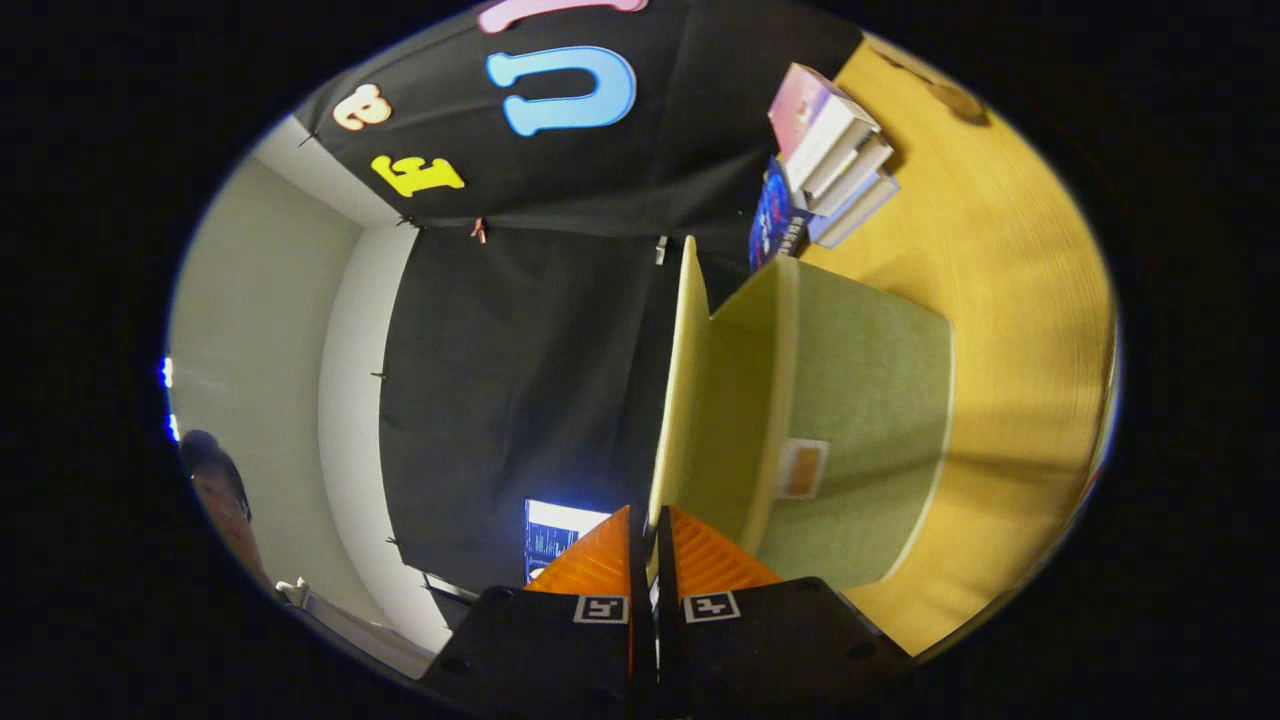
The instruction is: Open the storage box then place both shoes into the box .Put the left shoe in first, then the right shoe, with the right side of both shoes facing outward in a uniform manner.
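Gripper (650, 560) fingers pressed together on thin edge of raised lid (700, 400). Storage box (870, 430) lies just ahead, on yellow table (1020, 330). Lid looks light, stiff, a bit flexible; rim near free corner seems best hold. Books (830, 150) beyond box.

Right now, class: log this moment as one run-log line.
stage: opening box | gripper: shut on lid edge | storage box: lid raised | books: stacked beyond box | shoes: not placed
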Tool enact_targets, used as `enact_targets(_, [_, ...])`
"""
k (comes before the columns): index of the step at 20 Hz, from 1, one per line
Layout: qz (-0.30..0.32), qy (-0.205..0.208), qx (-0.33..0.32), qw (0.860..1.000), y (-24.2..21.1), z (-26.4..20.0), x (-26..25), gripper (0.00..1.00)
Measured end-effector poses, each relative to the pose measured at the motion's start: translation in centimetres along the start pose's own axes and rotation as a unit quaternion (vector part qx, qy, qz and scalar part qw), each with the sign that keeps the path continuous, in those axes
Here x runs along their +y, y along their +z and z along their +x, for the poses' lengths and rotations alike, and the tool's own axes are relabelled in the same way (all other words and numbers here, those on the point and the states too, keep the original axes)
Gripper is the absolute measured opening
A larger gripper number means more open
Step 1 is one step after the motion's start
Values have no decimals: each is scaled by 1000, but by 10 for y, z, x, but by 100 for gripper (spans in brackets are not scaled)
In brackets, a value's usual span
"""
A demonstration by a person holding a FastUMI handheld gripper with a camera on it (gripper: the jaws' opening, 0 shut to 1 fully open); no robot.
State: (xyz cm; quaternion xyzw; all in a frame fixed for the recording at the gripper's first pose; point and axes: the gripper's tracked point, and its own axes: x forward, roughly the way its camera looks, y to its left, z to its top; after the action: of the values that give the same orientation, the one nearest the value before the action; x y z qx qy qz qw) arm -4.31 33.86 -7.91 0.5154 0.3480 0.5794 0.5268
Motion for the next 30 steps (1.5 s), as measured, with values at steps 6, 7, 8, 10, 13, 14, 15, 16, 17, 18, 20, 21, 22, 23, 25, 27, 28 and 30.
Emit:
enact_targets(6, [-83, -21, 11, 996, 2, 71, 73, 8])
enact_targets(7, [-94, -21, 13, 995, 1, 88, 84, 9])
enact_targets(8, [-103, -24, 17, 994, -1, 104, 92, 10])
enact_targets(10, [-120, -36, 21, 992, -3, 138, 96, 11])
enact_targets(13, [-118, -46, 30, 991, -11, 185, 100, 10])
enact_targets(14, [-117, -50, 30, 991, -15, 198, 98, 10])
enact_targets(15, [-117, -56, 30, 991, -17, 210, 96, 11])
enact_targets(16, [-118, -60, 32, 991, -20, 222, 94, 11])
enact_targets(17, [-127, -75, 32, 989, -24, 230, 88, 11])
enact_targets(18, [-135, -83, 34, 987, -22, 233, 82, 17])
enact_targets(20, [-133, -90, 36, 986, -26, 243, 78, 34])
enact_targets(21, [-137, -97, 32, 985, -24, 244, 76, 46])
enact_targets(22, [-142, -104, 27, 984, -20, 244, 73, 62])
enact_targets(23, [-144, -108, 23, 983, -19, 242, 71, 78])
enact_targets(25, [-144, -115, 10, 983, -10, 232, 71, 89])
enact_targets(27, [-158, -136, -8, 978, 4, 215, 65, 96])
enact_targets(28, [-170, -149, -16, 974, 10, 201, 64, 96])
enact_targets(30, [-198, -182, -35, 962, 24, 170, 57, 96])
